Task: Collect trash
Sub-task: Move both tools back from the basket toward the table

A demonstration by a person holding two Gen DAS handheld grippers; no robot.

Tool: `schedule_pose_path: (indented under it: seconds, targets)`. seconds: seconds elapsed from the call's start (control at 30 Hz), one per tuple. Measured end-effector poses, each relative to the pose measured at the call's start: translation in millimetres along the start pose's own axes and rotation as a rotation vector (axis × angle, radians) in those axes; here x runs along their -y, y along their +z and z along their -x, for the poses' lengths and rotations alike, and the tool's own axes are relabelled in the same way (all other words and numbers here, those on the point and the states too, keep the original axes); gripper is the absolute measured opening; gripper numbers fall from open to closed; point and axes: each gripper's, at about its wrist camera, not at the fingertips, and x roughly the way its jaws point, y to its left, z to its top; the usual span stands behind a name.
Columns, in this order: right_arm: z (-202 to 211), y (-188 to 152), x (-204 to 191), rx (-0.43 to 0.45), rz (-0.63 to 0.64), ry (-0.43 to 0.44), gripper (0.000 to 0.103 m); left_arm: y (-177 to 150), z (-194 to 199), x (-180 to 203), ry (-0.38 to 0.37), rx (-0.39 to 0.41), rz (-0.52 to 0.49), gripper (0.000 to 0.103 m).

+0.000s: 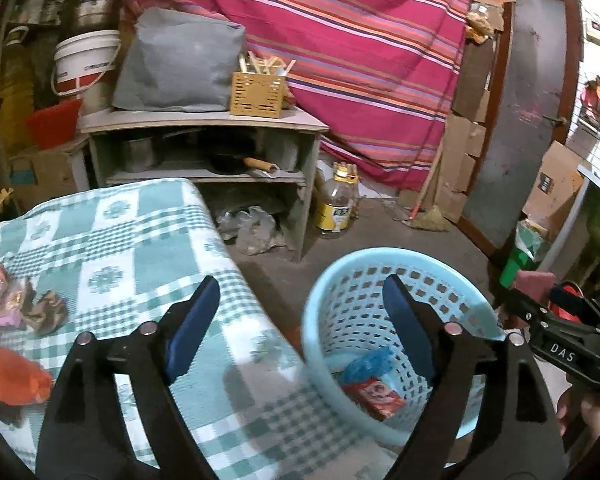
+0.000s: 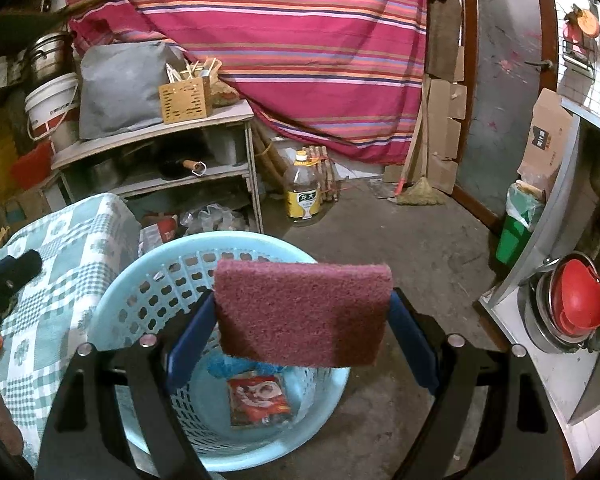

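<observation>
My left gripper [image 1: 300,284] stands open with nothing between its fingers, over the gap between the checked table [image 1: 140,240] and the light blue basket [image 1: 328,280]. In the basket lie a red wrapper [image 1: 374,398] and a blue crumpled piece [image 1: 368,362]. Crumpled wrappers [image 1: 46,310] and an orange piece [image 1: 8,376] rest on the tablecloth at the left. My right gripper [image 2: 302,304] is shut on a maroon scouring pad [image 2: 304,312], held above the basket [image 2: 140,264]. Below the pad the red wrapper [image 2: 258,398] shows.
A wooden shelf [image 1: 204,120] with pots stands behind the table. An oil bottle [image 2: 302,196] and a broom [image 2: 418,196] are on the concrete floor. A green bin [image 2: 514,236] and a counter with a red-lidded pot [image 2: 576,300] are at the right.
</observation>
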Motion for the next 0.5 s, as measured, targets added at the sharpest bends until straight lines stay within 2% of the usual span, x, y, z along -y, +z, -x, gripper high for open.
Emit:
schedule_pose_path:
  seconds: [0.13, 0.5]
  targets:
    - [-4, 0, -9, -0.006, 0.012, 0.008, 0.084, 2, 6, -12, 0.048, 0.008, 0.002, 0.087]
    - [-19, 4, -35, -0.035, 0.020, 0.058, 0.084, 6, 22, -36, 0.109, 0.022, 0.015, 0.097]
